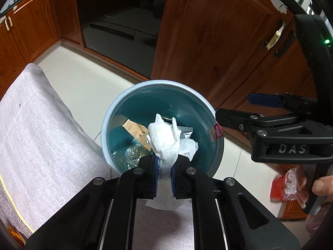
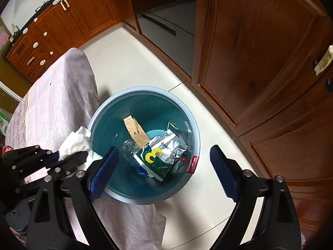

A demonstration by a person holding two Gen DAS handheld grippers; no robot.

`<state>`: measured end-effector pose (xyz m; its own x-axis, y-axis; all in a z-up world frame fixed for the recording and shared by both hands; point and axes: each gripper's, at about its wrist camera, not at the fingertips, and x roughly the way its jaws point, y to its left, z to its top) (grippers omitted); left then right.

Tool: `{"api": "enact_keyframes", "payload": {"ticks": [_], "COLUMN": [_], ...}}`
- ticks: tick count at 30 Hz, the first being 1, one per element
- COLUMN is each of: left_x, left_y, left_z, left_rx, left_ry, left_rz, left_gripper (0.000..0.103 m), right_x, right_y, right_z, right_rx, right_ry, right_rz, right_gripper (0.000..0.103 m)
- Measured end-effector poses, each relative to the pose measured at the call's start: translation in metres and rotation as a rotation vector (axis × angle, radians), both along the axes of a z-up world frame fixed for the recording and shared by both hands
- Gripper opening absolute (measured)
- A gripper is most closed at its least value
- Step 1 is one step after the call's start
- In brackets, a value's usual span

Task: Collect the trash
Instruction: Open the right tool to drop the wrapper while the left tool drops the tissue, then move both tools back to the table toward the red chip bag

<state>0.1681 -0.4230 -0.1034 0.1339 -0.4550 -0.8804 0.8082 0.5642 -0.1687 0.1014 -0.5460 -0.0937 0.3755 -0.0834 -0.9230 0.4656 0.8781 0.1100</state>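
My left gripper (image 1: 164,166) is shut on a crumpled white tissue (image 1: 164,137) and holds it over the near rim of a blue round bin (image 1: 116,108) on the floor. The tissue also shows in the right wrist view (image 2: 76,141), at the bin's left rim. The bin (image 2: 145,90) holds a brown paper wrapper (image 2: 135,132), a clear plastic bottle (image 2: 130,148) and a silver-green foil packet (image 2: 162,154). My right gripper (image 2: 164,166) is open and empty above the bin; it also shows in the left wrist view (image 1: 245,108).
A table with a pale cloth (image 1: 35,125) stands left of the bin. Wooden cabinets (image 1: 218,41) and a dark appliance front (image 1: 120,20) line the far side. White tiled floor (image 2: 208,112) surrounds the bin. A red basket (image 1: 280,189) sits at the right.
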Motion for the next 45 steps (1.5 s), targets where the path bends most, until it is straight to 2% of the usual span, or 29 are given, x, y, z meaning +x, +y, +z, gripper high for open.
{"api": "enact_keyframes", "payload": {"ticks": [1, 3, 4, 5, 7, 12, 15, 23, 28, 35, 45], "left_x": [0.000, 0.001, 0.000, -0.001, -0.003, 0.000, 0.000, -0.013, -0.023, -0.036, -0.046], "left_y": [-0.003, -0.005, -0.005, -0.002, 0.000, 0.007, 0.016, 0.053, 0.098, 0.186, 0.328], "left_z": [-0.001, -0.001, 0.002, 0.004, 0.008, 0.015, 0.022, 0.041, 0.052, 0.061, 0.082], "left_rx": [0.006, 0.015, 0.017, 0.013, 0.002, 0.009, -0.012, -0.037, -0.052, -0.029, -0.018], "left_ry": [-0.001, -0.010, -0.038, -0.063, -0.091, -0.098, -0.105, -0.115, -0.109, -0.126, -0.183], "left_rz": [-0.001, 0.002, 0.008, 0.015, 0.019, 0.030, 0.042, 0.066, 0.114, 0.208, 0.358], "left_gripper": [0.015, 0.042, 0.063, 0.070, 0.073, 0.085, 0.093, 0.095, 0.095, 0.096, 0.097], "right_x": [0.001, 0.001, 0.001, 0.002, 0.002, 0.002, 0.000, -0.005, -0.008, 0.001, 0.013], "right_y": [0.000, 0.001, 0.002, 0.002, 0.003, 0.009, 0.015, 0.036, 0.066, 0.136, 0.272], "right_z": [0.001, 0.002, 0.003, 0.004, 0.007, 0.011, 0.016, 0.037, 0.044, 0.039, 0.039], "right_rx": [-0.004, -0.011, -0.015, -0.019, -0.026, -0.029, -0.035, -0.055, -0.047, -0.012, 0.005], "right_ry": [0.002, 0.005, 0.007, 0.007, 0.004, 0.007, 0.009, -0.003, -0.017, 0.003, 0.039], "right_rz": [0.003, 0.006, 0.006, 0.006, 0.007, 0.008, 0.016, 0.035, 0.075, 0.198, 0.415], "right_gripper": [0.085, 0.085, 0.086, 0.087, 0.087, 0.088, 0.088, 0.088, 0.091, 0.091, 0.091]}}
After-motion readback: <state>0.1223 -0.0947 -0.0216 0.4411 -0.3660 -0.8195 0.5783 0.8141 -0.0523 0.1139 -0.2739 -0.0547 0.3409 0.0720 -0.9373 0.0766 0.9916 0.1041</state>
